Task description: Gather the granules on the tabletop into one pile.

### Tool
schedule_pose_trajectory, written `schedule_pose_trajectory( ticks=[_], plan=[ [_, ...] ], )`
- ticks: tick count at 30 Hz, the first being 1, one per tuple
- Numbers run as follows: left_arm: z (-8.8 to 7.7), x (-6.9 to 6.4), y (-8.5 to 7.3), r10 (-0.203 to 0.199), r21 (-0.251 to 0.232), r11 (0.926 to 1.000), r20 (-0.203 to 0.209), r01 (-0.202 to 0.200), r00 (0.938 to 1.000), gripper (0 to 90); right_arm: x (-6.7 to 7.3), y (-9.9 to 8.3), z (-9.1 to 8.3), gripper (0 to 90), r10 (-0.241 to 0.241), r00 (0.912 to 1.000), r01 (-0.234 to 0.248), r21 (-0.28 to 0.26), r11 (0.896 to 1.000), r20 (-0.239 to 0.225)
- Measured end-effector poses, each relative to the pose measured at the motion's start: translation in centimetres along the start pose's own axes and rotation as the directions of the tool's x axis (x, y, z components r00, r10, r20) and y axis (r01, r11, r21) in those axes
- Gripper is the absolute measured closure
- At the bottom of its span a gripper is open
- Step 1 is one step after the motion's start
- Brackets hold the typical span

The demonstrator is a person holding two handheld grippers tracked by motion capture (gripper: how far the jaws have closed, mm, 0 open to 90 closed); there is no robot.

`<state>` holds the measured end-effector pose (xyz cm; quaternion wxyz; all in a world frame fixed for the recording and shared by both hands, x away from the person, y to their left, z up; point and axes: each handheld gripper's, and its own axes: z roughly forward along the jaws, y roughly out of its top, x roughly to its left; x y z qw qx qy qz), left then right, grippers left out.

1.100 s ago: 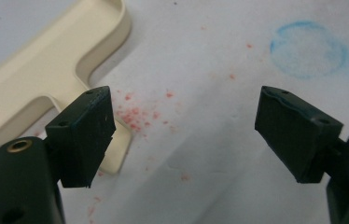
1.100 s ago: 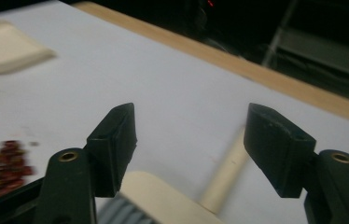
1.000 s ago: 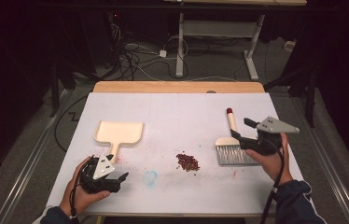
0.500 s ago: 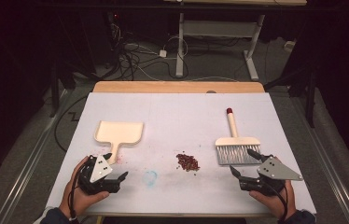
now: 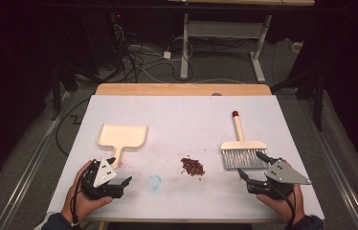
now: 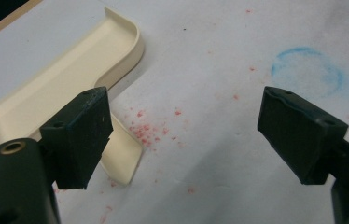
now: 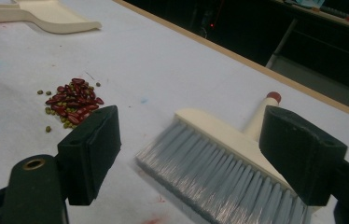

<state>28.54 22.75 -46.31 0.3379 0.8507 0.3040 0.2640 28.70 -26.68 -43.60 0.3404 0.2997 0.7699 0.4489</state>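
A cream dustpan [image 5: 122, 136] lies flat at the left of the white table, handle toward me. Its handle end [image 6: 121, 161] sits just beside one jaw of my left gripper [image 5: 120, 169], which stands open and holds nothing. A small heap of red and green beans [image 5: 192, 166] lies mid-table. At the right lies a cream brush [image 5: 241, 148] with grey bristles and a red-tipped handle. My right gripper [image 5: 250, 164] rests just in front of the bristles [image 7: 219, 158]; its jaws have just opened wide, with nothing between them.
A faint blue ring mark [image 5: 154, 182] and pink crumbs [image 6: 147, 133] stain the table sheet [image 5: 186, 120] near the left gripper. The wooden table edge [image 5: 182, 89] runs along the back, with cables and desk legs on the dark floor beyond.
My right gripper has drawn back from the brush toward the near table edge and sunk lower. The brush stays lying where it was. The left gripper has not moved.
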Motion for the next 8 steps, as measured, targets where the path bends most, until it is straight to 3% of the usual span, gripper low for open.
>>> schedule_pose_trajectory(
  ticks=[8],
  plan=[
    [0.19, -0.03, 0.15, 0.002, 0.004, 1.0000, 0.001, -0.002, 1.0000, 17.1, -0.05, -0.03, -0.03, 21.1, -0.009, 0.9999, 0.009, 0.007, 1.000, 0.011]
  ],
)
